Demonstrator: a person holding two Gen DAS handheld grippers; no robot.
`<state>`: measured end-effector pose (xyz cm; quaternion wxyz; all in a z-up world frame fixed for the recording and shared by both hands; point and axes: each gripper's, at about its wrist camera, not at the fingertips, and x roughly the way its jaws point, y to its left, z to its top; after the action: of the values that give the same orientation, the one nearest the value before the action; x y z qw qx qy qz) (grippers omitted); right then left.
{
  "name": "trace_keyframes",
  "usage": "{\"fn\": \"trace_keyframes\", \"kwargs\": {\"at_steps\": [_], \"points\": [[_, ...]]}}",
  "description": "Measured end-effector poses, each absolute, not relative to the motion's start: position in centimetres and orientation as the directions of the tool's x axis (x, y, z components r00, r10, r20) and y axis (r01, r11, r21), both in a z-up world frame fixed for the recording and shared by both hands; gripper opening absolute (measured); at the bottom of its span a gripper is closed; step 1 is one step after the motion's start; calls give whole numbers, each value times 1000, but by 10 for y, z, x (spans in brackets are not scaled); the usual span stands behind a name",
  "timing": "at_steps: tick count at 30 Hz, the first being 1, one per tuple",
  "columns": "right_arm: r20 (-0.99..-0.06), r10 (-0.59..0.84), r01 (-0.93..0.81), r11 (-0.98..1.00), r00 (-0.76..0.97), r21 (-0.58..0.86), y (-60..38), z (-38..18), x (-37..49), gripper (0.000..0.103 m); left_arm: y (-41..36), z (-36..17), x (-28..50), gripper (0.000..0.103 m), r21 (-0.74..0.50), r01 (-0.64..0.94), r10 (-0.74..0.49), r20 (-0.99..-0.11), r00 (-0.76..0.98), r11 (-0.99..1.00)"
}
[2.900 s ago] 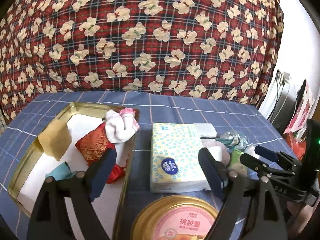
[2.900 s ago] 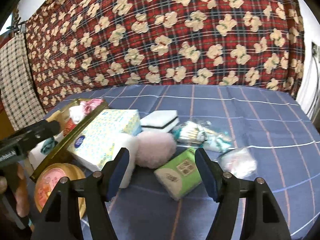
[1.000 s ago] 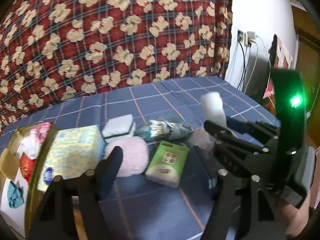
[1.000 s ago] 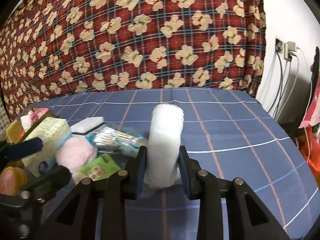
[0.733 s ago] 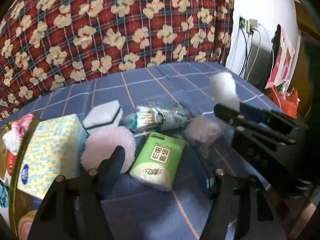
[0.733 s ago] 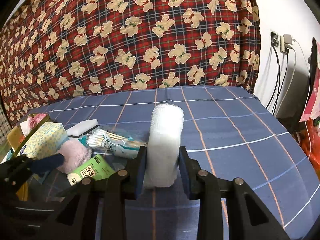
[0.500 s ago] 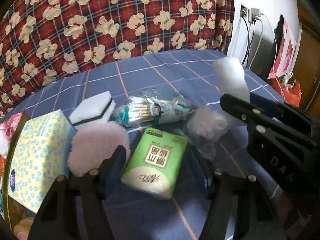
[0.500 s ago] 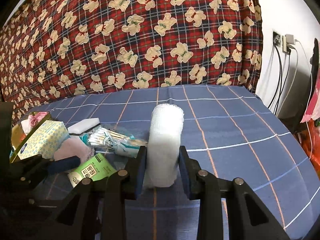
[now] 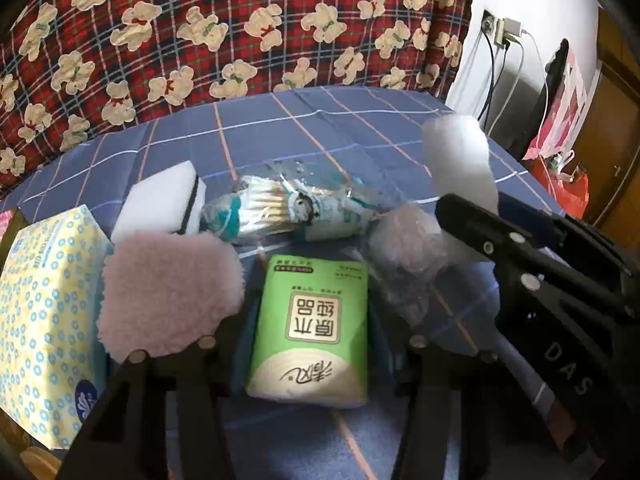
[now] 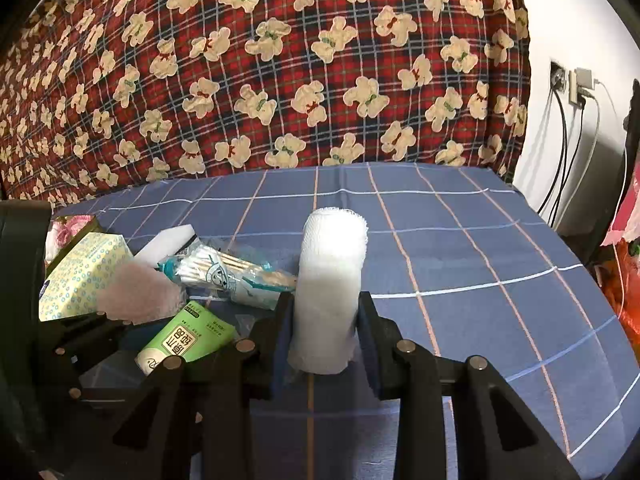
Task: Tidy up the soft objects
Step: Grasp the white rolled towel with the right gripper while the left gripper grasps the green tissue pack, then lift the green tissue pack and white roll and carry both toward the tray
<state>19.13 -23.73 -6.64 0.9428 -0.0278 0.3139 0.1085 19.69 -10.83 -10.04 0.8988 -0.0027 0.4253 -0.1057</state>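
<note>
Right gripper (image 10: 324,332): clamped on upright white gauze roll (image 10: 330,288), held between the jaws.

Left gripper (image 9: 308,320): jaws straddling green tissue pack (image 9: 310,328), just been closing, pad contact not discernible.

Risk: soft pack buckling or slipping under off-centre pinch; pink puff (image 9: 168,292), just outside the left jaw, snagged.

Change: previously over gold tray, jaws wider; gauze roll not yet gripped.

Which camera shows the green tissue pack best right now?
The left wrist view: the green tissue pack lies face-up between the left gripper fingers, its whole label showing, jaws just closing around it. In the right wrist view the pack appears small, at an angle, its lower end hidden behind gripper parts.
</note>
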Motion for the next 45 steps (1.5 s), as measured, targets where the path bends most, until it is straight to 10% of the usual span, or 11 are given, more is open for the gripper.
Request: {"fn": "trace_keyframes", "kwargs": {"at_steps": [45], "points": [[-450,175,-197,980,876,-2,-244,-52,166,34,-87,-61,150,50,-62,50,-74,-497,865,997]]}}
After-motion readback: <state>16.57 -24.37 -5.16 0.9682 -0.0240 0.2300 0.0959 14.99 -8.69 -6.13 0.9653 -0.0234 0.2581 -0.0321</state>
